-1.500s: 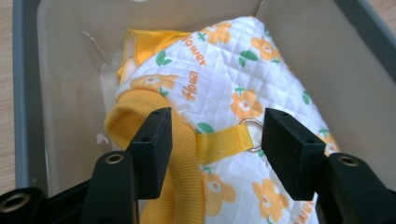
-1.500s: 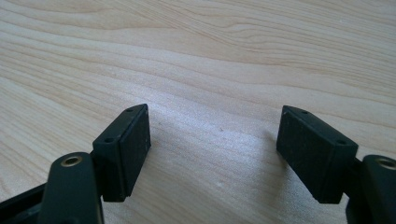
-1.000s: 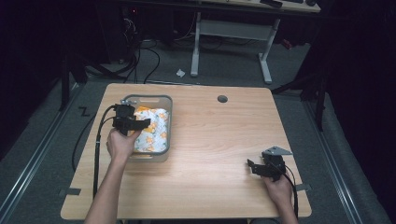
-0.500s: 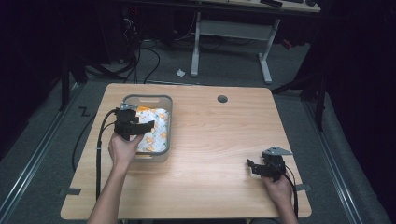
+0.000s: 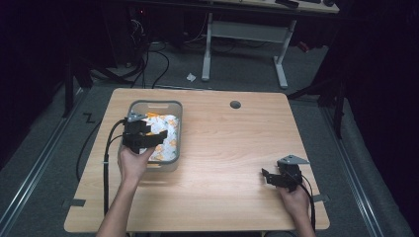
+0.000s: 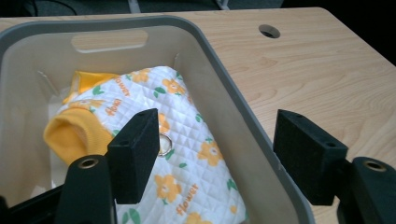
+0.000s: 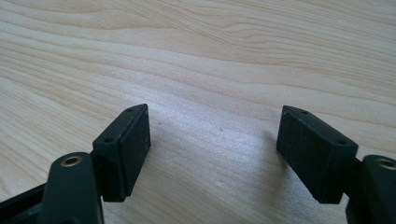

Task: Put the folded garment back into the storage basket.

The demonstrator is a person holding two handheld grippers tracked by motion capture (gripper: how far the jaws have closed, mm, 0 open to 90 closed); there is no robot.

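Note:
A grey plastic bin (image 5: 174, 133) (image 6: 233, 116) stands at the table's left. Inside lies a white quilted garment (image 5: 165, 133) (image 6: 187, 154) with orange flowers, yellow cuffs and a small metal ring. My left gripper (image 5: 148, 138) (image 6: 215, 158) hovers open over the bin's right wall, one jaw above the garment, the other outside the rim. Nothing is between its jaws. My right gripper (image 5: 269, 177) (image 7: 215, 154) sits open low over bare wood near the table's front right corner, holding nothing.
The wooden table (image 5: 232, 148) has a round cable hole (image 5: 235, 104) (image 6: 269, 31) near its far edge. Beyond it stands a white desk frame (image 5: 247, 34) with cables on the dark floor. A black cable trails from the left gripper over the table's left edge.
My left gripper has drawn back a little toward the person and down the bin, staying open. The right gripper has not moved.

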